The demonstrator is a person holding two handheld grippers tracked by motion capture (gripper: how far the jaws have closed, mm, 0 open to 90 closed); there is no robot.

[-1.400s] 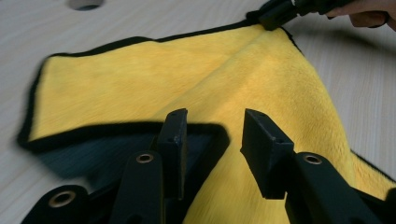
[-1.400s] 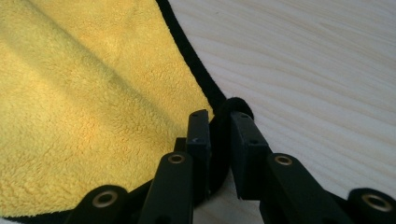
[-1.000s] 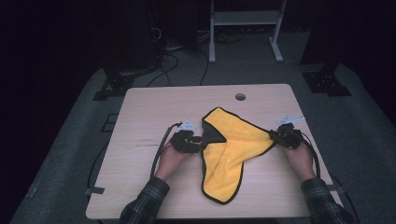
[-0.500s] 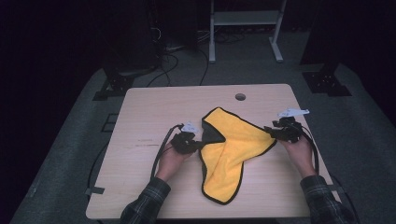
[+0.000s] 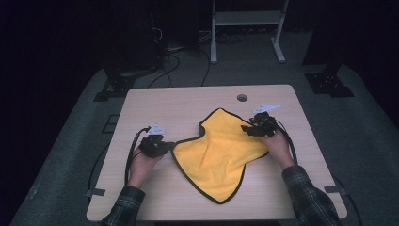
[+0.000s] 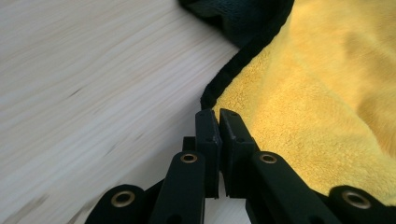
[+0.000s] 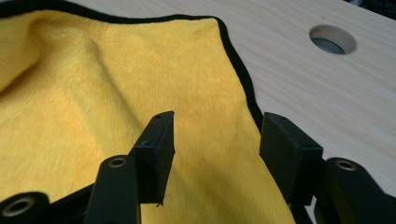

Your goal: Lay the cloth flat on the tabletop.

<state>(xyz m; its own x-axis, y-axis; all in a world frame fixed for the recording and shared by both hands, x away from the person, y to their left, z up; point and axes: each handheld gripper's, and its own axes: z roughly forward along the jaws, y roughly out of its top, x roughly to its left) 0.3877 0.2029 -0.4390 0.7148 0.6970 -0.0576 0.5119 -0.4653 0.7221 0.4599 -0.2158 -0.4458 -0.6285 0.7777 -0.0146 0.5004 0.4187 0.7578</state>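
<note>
My left claw [image 6: 218, 113] clenched, tips at black-trimmed edge of yellow cloth [image 5: 221, 155]; can't tell whether hem is pinched between pads. My right claw [image 7: 215, 140] released, jaws just been opening, cloth's right edge lying under gap, pads not pressing it. Cloth sits rumpled on desk [image 5: 179, 106], spread between both claws, one corner pointing toward near edge. Round cable hole [image 5: 242, 98] in desk beyond cloth, near right claw.

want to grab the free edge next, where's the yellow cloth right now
In the high view the yellow cloth lies spread on the wooden table, just right of centre, between the left tool and the right tool, below the round hole.
</note>
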